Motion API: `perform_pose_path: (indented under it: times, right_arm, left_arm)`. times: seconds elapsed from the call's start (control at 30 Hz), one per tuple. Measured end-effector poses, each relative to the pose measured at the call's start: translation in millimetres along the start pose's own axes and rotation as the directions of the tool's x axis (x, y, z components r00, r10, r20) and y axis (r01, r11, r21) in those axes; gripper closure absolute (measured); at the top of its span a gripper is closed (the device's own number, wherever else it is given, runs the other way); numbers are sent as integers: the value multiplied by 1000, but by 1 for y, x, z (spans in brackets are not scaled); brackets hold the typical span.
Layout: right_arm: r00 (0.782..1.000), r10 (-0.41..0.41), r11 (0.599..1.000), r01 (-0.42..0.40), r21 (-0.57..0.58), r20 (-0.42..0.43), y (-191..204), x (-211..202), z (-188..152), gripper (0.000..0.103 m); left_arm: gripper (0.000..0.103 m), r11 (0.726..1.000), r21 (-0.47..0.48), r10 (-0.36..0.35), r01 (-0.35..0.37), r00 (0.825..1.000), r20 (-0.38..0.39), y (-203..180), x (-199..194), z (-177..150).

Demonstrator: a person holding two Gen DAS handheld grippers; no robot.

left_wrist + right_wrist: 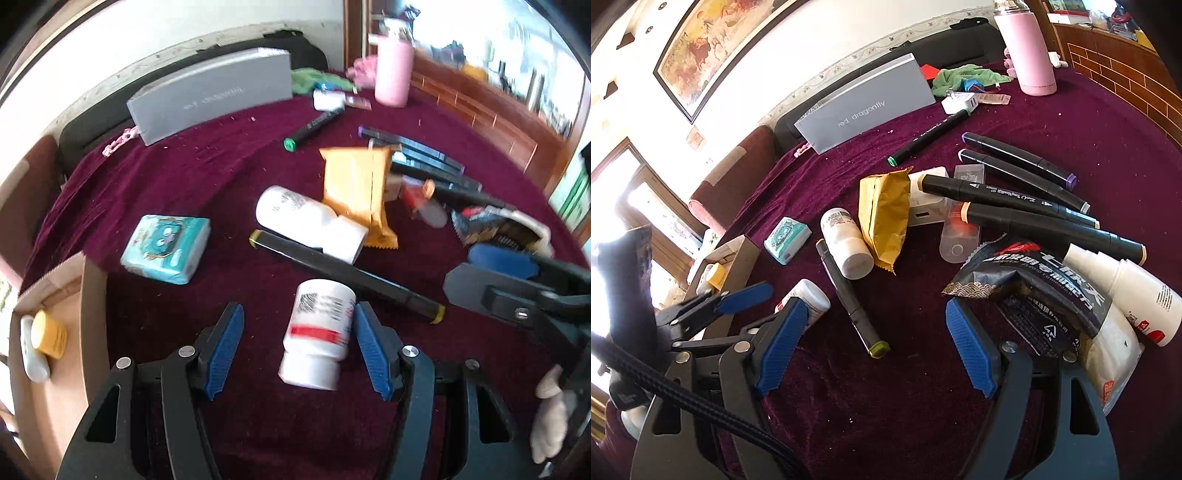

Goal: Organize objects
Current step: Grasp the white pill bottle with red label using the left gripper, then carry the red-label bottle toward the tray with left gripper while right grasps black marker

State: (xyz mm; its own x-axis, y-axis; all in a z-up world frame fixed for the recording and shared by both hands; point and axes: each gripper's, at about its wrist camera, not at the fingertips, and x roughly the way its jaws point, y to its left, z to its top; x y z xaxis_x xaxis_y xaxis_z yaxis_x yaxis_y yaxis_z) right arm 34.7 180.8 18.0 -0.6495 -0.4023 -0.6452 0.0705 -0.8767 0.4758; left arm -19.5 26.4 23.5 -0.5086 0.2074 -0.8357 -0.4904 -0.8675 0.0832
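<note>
White plastic pill bottle with a red band (pixel 318 334) lies on the maroon velvet tablecloth (pixel 207 177) between the blue-padded fingers of the left gripper (pixel 299 350). Its right pad touches or nearly touches the bottle's side at three o'clock, while the left pad at nine o'clock stands clear of it, so the jaws are spread and nothing is clamped. Toward one o'clock from the bottle, a black marker with olive end caps (pixel 347 275) runs diagonally across the cloth. Beyond it, at twelve o'clock, lies a second white bottle (pixel 310 223) against a yellow foil snack packet (pixel 356 195). A teal tissue pack (pixel 166 249) sits at ten o'clock, and a cardboard box (pixel 55 325) at nine.

From the right wrist view, the right gripper (pixel 875 350) is released, its jaws wide over bare cloth, the olive-capped marker's end just inside them. A black snack bag (pixel 1030 295) lies at two o'clock.
</note>
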Motion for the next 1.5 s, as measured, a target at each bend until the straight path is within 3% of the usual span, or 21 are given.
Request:
perform_pose_path:
  times: [0.1,0.13,0.17,0.2,0.23,0.4,0.57,0.7,0.83,0.97,1.03,1.1,1.3,1.4,1.5]
  right_arm:
    - [1000,-1,1000,1,1,1,-1,1,0,25]
    - [1000,-2,1000,2,1,-1,-1,1,0,25]
    - [1000,-3,1000,3,0,-3,-1,2,0,25]
    - [1000,-3,1000,3,0,-7,-1,3,0,25]
    - [1000,-3,1000,3,-1,-10,-1,3,0,25]
    - [1000,-18,1000,18,-2,-24,-1,7,0,25]
    - [999,-24,1000,24,-1,-31,0,6,-1,25]
    - [995,62,998,-62,3,-73,18,-6,4,25]
    - [987,90,989,-104,-101,-132,55,-4,26,24]
    - [969,-5,982,-42,-183,-246,74,47,46,25]
    - [954,-19,979,-43,-199,-299,78,67,49,32]
    - [942,-58,974,-20,-226,-331,82,83,49,33]
    - [917,-223,936,107,-335,-330,99,100,48,36]
    - [882,-304,908,154,-390,-361,106,112,39,40]
    - [836,-426,857,250,-451,-345,105,119,30,55]
  left_arm:
    - [48,1000,27,12,-11,999,-30,-11,9,-6]
    - [52,1000,13,7,-6,1000,-18,-11,8,-6]
    - [66,1000,4,-9,9,1000,-25,-10,7,-7]
    - [72,999,-20,-43,42,999,-27,-8,8,-7]
    - [74,997,-50,-59,58,998,-29,-6,7,-7]
    - [74,983,-165,-78,76,997,-1,5,-5,-18]
    - [74,958,-266,-86,103,994,74,28,-43,-37]
    - [74,938,-324,-91,124,989,114,46,-68,-58]
    - [74,920,-370,-82,127,988,134,61,-80,-78]
    - [74,904,-408,-74,131,986,152,73,-90,-94]
    - [74,897,-420,-76,139,984,163,79,-94,-100]
    - [74,892,-426,-80,148,981,174,84,-99,-105]
    - [74,877,-444,-106,186,974,198,93,-100,-115]
    - [74,870,-452,-113,197,972,206,96,-102,-120]
    - [74,868,-455,-112,201,970,214,100,-105,-125]
